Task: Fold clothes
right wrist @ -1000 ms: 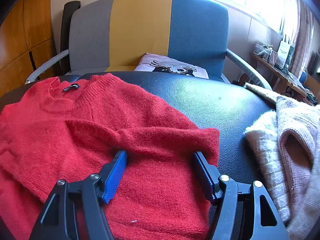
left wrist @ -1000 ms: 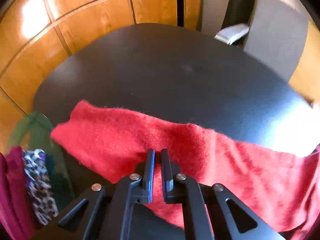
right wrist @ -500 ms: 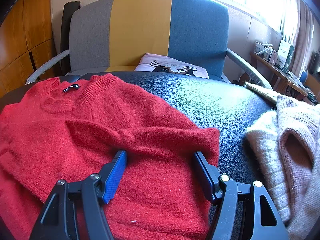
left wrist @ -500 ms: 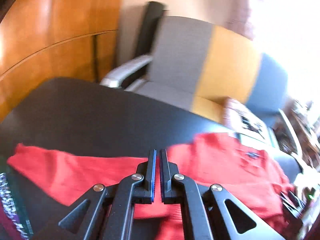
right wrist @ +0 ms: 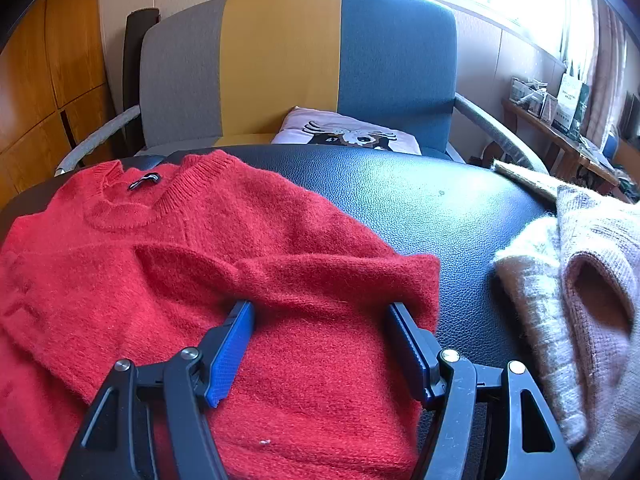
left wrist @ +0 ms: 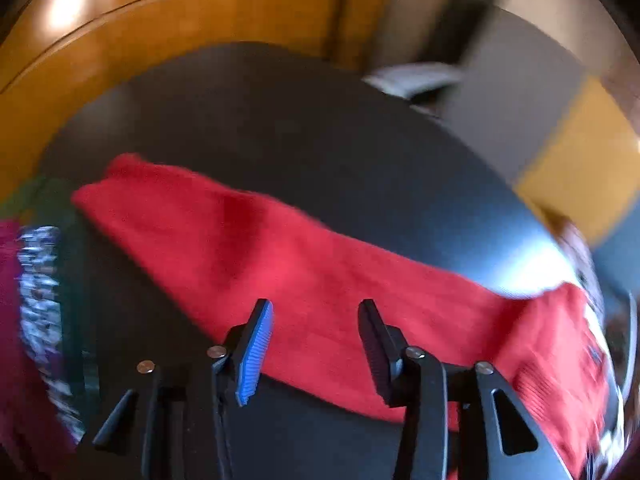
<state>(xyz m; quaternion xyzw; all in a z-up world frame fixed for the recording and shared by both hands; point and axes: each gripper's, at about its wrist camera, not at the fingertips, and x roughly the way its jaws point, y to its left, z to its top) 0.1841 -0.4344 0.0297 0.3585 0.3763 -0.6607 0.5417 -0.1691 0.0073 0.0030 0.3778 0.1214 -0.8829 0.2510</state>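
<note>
A dark, grained table [right wrist: 420, 200] fills both views, with a grey, yellow and blue armchair [right wrist: 300, 60] behind it and wood panelling off to the side. The red sweater [right wrist: 192, 264] lies flat on the table, collar toward the chair, one sleeve folded across its body just ahead of the right gripper [right wrist: 320, 344]. That gripper stands spread wide with nothing between its fingers, its tips low over the knit. The other sleeve [left wrist: 248, 248] stretches out straight over the table in front of the left gripper [left wrist: 316, 344], which is also parted and empty (this view is smeared by motion). A second ago the left fingers were pinched nearly together over this sleeve; now they are apart, and its camera has swung across the chair and back, while the right gripper has not moved. The sweater looks fluffy, soft and light: it will sag and stretch rather than hold a shape, and fuzz may catch on the ribbed pads. The cuff or the ribbed hem looks the firmest place to take hold. A cream and pink knit [right wrist: 580, 300] lies right of the right gripper, apart from the sweater.
</note>
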